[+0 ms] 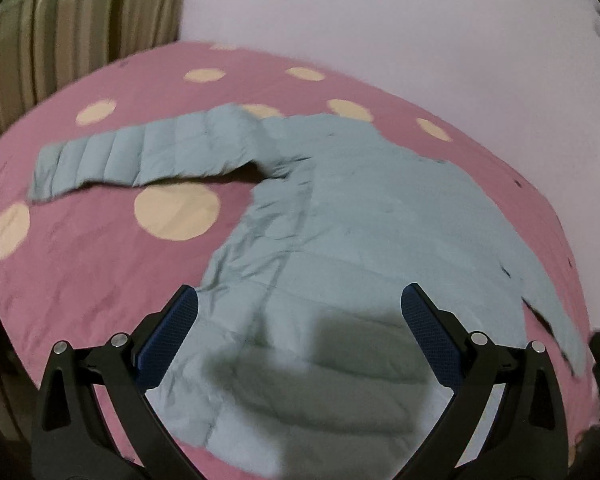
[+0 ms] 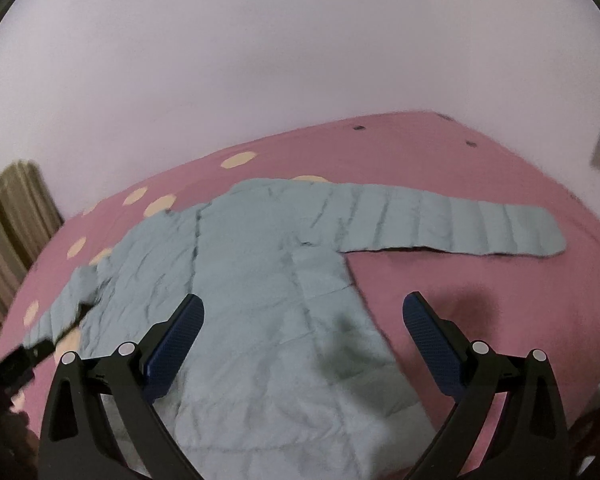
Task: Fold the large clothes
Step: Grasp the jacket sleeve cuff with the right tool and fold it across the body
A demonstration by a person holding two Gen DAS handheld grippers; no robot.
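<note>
A pale blue quilted jacket lies spread flat on a pink bedspread. In the left wrist view one sleeve stretches out to the left. In the right wrist view the jacket fills the middle and its other sleeve stretches out to the right. My left gripper is open and empty, hovering over the jacket's lower body. My right gripper is open and empty, above the jacket's lower right edge.
The bedspread has cream dots. A striped curtain hangs at the far left, also in the right wrist view. A plain pale wall stands behind the bed. The other gripper shows at the left edge.
</note>
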